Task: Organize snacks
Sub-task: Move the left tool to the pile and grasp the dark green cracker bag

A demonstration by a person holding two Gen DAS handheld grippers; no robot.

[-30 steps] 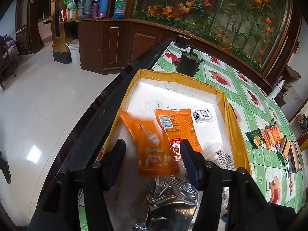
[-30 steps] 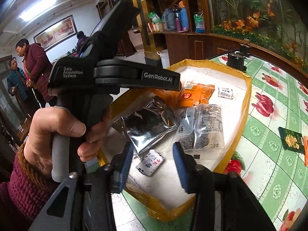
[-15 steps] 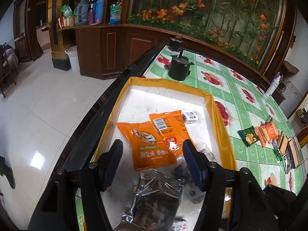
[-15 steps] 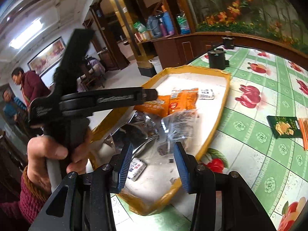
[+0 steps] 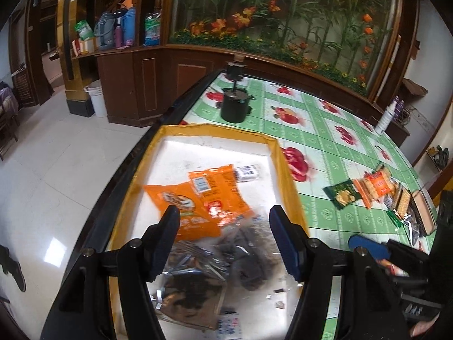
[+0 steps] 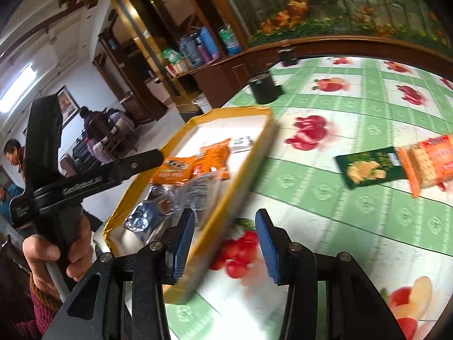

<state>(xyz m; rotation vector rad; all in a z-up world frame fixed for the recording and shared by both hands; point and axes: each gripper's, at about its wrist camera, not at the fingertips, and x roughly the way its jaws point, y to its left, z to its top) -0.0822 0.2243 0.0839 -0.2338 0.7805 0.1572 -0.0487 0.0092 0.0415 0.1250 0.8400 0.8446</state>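
1. The left gripper (image 5: pixel 223 238) hangs over the yellow-rimmed tray (image 5: pixel 286 167), jaws apart and empty; the orange packets (image 5: pixel 203 198) lie loose on the tray floor beneath it.
2. The right gripper (image 6: pixel 225 249) points at the green tablecloth (image 6: pixel 325 113) beside the tray, jaws parted, nothing between them.
3. The green packet (image 6: pixel 368 167) and biscuit packs (image 6: pixel 430 164) lie unsorted on the cloth (probably next to collect).
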